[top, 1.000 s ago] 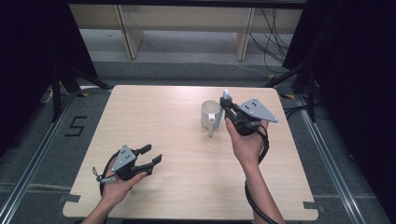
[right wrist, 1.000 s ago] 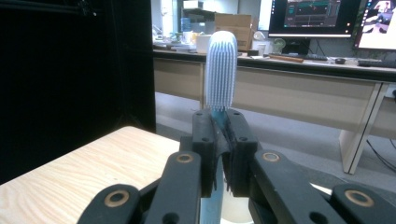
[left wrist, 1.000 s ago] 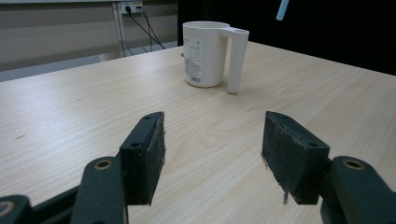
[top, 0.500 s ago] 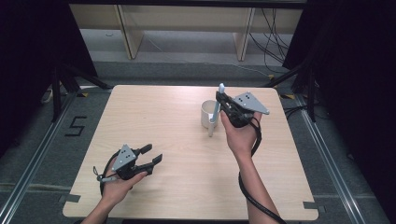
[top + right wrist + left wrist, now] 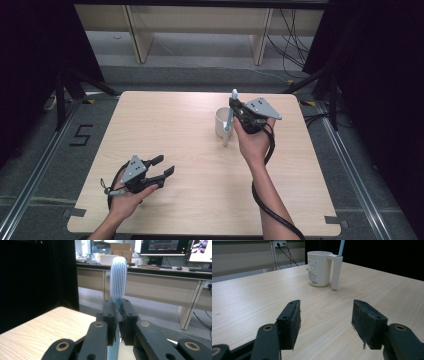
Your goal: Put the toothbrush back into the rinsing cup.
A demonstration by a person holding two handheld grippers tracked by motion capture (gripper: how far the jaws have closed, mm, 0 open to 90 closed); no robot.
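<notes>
A white mug [image 5: 220,123] [image 5: 318,266] stands right of the table's middle, its straight handle [image 5: 336,272] reaching down to the tabletop. My right gripper [image 5: 235,107] [image 5: 117,305] hangs just right of the mug, shut on the blue shaft of a toothbrush [image 5: 233,95] [image 5: 118,277] held upright with its white bristle head on top. In the left gripper view the blue shaft [image 5: 341,247] enters the top of the mug's handle. My left gripper [image 5: 164,166] [image 5: 325,315] rests at the front left of the table, open, with nothing between its pads.
The wooden table [image 5: 170,120] is bare apart from the mug. Beyond its far edge stand a pale wooden shelf unit [image 5: 200,25] and floor cables [image 5: 290,35]. Black curtains close in both sides. A floor mark "5" [image 5: 80,135] lies to the left.
My right gripper has shifted a little left and down with the toothbrush, closer over the mug's handle. The left gripper has stayed where it was.
</notes>
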